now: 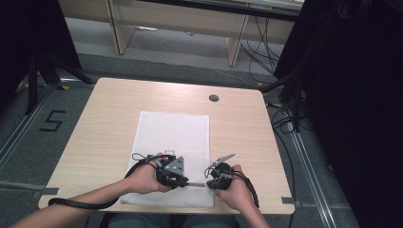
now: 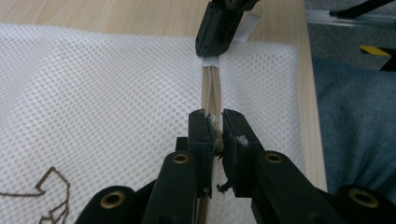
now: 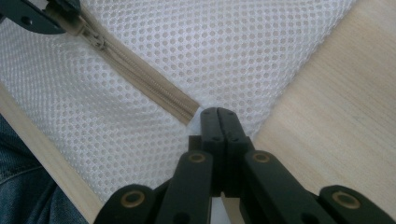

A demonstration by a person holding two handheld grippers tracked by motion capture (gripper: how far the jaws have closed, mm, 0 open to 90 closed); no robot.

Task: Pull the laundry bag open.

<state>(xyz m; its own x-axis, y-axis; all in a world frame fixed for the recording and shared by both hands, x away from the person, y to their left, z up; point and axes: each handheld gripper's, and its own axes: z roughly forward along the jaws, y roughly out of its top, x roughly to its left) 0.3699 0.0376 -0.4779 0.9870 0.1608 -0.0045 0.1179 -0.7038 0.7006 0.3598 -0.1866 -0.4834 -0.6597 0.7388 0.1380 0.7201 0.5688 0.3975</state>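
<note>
the left gripper (image 2: 215,128) is clamped on the zip pull (image 2: 215,135) of the mesh bag (image 2: 102,102), the tan zip (image 2: 211,88) running straight ahead from its jaws to the right gripper (image 2: 223,28). the right gripper is pressed shut on the bag's edge at the zip's end — probably a fabric tab, hard to see. the bag lies flat on the table (image 1: 109,118) under both.
</note>
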